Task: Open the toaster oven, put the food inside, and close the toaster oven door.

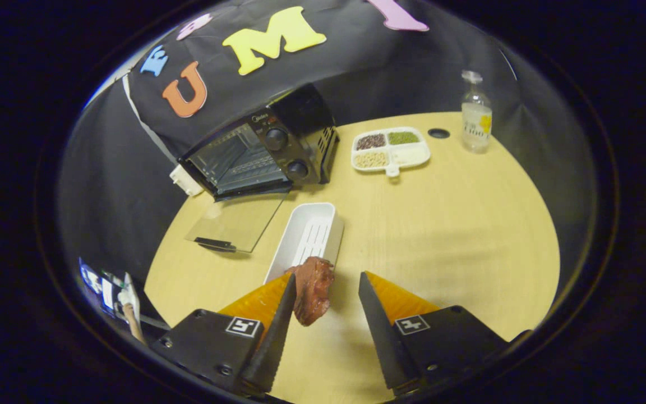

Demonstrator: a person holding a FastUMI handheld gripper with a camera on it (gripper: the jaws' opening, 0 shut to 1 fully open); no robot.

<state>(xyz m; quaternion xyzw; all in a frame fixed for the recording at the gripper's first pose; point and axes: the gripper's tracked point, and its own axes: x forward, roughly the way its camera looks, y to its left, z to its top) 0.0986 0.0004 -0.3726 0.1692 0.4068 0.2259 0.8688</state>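
The black toaster oven [261,151] stands at the table's far left with its glass door [233,224] folded down flat on the wood and its wire rack showing inside. A long white tray [309,235] lies between the oven and my fingers, and what I see of it is bare. A brown piece of meat [312,292] sits at the tray's near end, against my left fingertip [288,283], with a clear gap to the right finger. I cannot tell whether it rests on the tray's rim or hangs. My gripper [326,276] is open.
A white divided dish [410,156] of beans and grains lies beyond the tray to the right, with a clear bottle [476,115] further right near the round table's [441,224] back edge. A small dark hole [438,133] sits between them.
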